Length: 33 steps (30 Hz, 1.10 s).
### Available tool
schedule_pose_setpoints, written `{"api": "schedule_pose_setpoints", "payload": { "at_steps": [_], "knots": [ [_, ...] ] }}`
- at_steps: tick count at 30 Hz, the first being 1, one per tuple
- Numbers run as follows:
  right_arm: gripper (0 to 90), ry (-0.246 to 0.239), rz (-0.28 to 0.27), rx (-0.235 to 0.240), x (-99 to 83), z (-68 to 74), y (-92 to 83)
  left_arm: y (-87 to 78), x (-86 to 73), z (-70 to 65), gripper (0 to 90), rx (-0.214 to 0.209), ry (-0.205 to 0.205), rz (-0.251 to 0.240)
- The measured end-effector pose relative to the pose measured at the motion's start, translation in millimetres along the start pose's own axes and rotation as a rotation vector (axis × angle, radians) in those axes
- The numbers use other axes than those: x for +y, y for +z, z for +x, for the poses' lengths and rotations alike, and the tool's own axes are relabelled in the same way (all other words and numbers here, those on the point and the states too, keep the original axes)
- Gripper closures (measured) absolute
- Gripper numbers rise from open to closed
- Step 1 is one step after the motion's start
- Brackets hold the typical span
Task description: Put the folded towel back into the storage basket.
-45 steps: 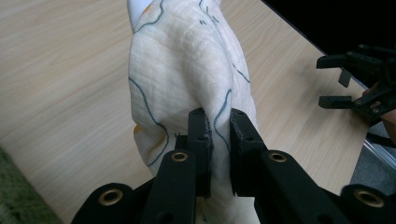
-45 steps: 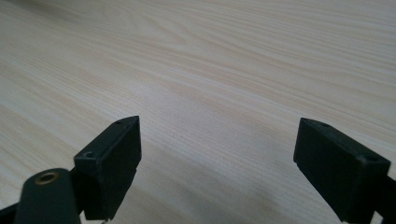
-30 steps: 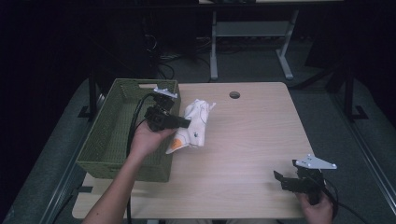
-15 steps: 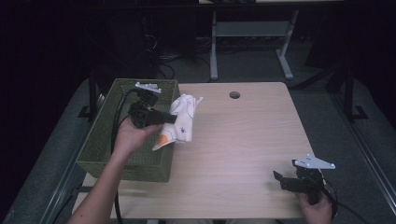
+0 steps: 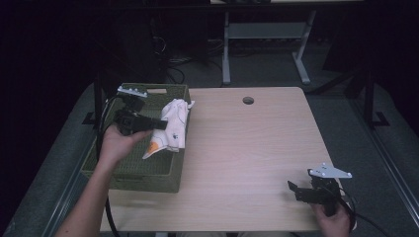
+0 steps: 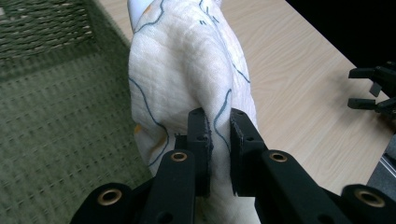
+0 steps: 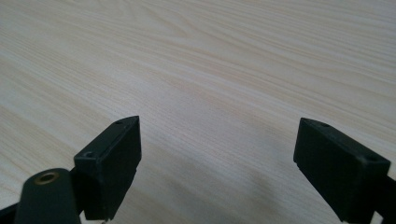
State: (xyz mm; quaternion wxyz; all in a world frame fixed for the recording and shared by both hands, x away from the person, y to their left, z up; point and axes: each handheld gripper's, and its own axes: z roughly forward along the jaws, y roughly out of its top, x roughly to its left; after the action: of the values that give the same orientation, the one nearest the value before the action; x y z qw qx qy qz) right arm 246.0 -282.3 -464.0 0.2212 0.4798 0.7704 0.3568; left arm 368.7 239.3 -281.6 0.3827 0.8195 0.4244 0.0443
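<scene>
A light wooden table [image 5: 247, 158] is seen from above, with a small round hole [image 5: 248, 100] near its far edge. On its left side a green woven basket [image 5: 133, 170] is placed, its long side running from near to far.

A white cloth [image 5: 170, 131] with blue lines and orange patches is held up over the right rim of the basket, hanging partly above the basket and partly above the table edge. It is clamped by the left gripper [image 5: 163, 124], which is carried level above the basket by the left hand [image 5: 114, 144]. In the left gripper view the fold of cloth [image 6: 187, 84] is seen pinched tightly between the two black jaws of the left gripper [image 6: 219, 135], with the basket floor [image 6: 56, 140] beneath it and the table to the right.

The right gripper [image 5: 292, 189] is held low at the near right corner of the table by the right hand [image 5: 336, 219], well apart from the cloth. In the right gripper view its jaws [image 7: 217, 163] are spread wide, with bare wood [image 7: 210, 70] between them.
</scene>
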Motion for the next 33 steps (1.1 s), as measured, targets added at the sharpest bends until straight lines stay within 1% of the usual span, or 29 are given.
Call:
{"api": "schedule_pose_setpoints", "payload": {
  "at_steps": [3,6,14,17,21,24,25,28,33],
  "knots": [
    [14.7,0.001,0.002,-0.001,0.0,0.8,0.1,-3.3,-2.0,3.4,80.8,0.006,-0.006,-0.003],
    [14.7,0.001,0.000,-0.004,-0.1,0.8,-0.2,-8.0,-5.4,9.8,80.9,0.015,-0.017,0.001],
    [14.7,-0.001,-0.002,-0.003,0.1,1.7,-0.6,-14.4,-10.7,19.5,80.6,0.030,-0.019,0.010],
    [14.7,-0.003,0.001,-0.003,0.3,1.8,-0.5,-16.2,-12.6,22.1,80.5,0.036,-0.015,0.017],
    [14.7,-0.006,-0.002,-0.003,0.5,1.9,-0.9,-17.6,-15.3,25.4,80.4,0.045,-0.022,0.017],
    [14.8,-0.006,-0.001,-0.004,0.4,2.0,-1.0,-20.4,-20.2,31.8,80.2,0.050,-0.034,0.013],
    [14.8,-0.007,-0.001,-0.004,0.3,2.0,-1.0,-21.3,-21.0,33.2,80.1,0.051,-0.029,0.021],
    [14.8,-0.007,-0.001,-0.004,0.4,2.3,-0.4,-23.6,-24.9,37.4,80.1,0.056,-0.041,0.016],
    [14.7,-0.007,0.005,-0.005,0.8,3.5,0.4,-23.9,-30.0,42.8,80.1,0.064,-0.049,0.027]
  ]
}}
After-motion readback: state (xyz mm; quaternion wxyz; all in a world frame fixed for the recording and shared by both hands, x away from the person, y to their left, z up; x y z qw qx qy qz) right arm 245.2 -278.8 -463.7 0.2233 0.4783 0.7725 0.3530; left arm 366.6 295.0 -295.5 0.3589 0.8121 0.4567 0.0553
